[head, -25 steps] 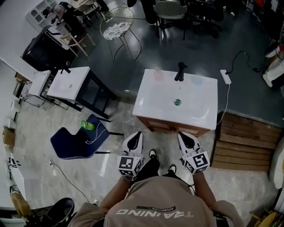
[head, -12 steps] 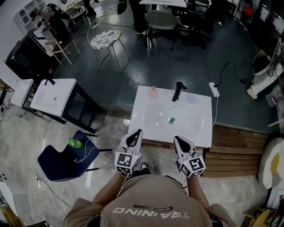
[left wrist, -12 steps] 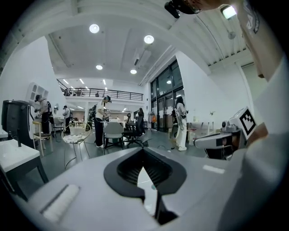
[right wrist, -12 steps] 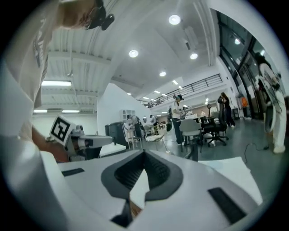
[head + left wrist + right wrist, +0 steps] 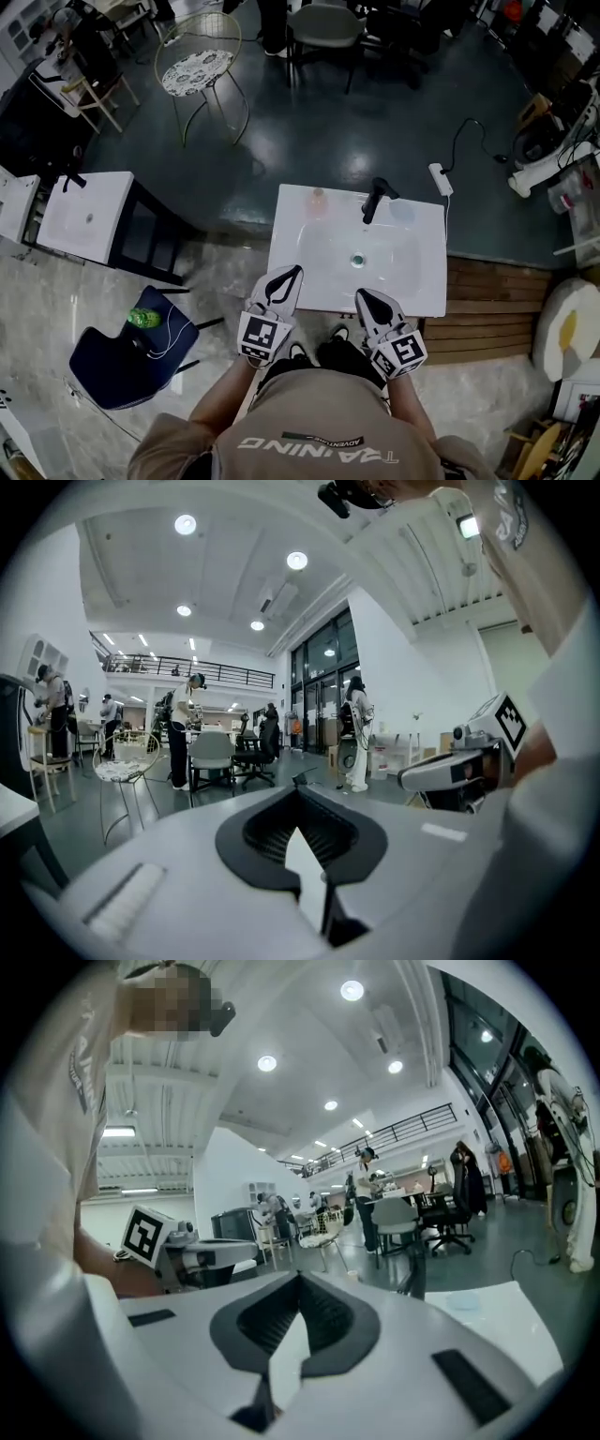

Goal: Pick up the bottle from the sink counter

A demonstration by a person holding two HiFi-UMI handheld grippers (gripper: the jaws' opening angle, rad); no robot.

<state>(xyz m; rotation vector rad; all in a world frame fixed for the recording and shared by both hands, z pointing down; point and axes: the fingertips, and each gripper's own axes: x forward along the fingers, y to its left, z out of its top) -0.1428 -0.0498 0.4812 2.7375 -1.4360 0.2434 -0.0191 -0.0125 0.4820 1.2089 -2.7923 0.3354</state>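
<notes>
**Both grippers closed and empty at the near edge of the sink counter**

In the head view the white sink counter (image 5: pixel 424 279) stands just in front of the person. The bottle (image 5: pixel 317 200), small and pale pink, sits at the counter's far left corner. It is just left of the black faucet (image 5: pixel 375 199), which rises from the middle of the far edge. A pale blue patch (image 5: pixel 401 212) lies right of the faucet, too faint to identify. The drain (image 5: pixel 357 260) marks the middle of the basin.

The left gripper (image 5: pixel 293 271) hangs over the near left corner, and the right gripper (image 5: pixel 360 294) over the near edge beside it. Both point toward the far edge and are well apart from the bottle. Each gripper view shows its jaws together, tips meeting, with nothing between them.
</notes>
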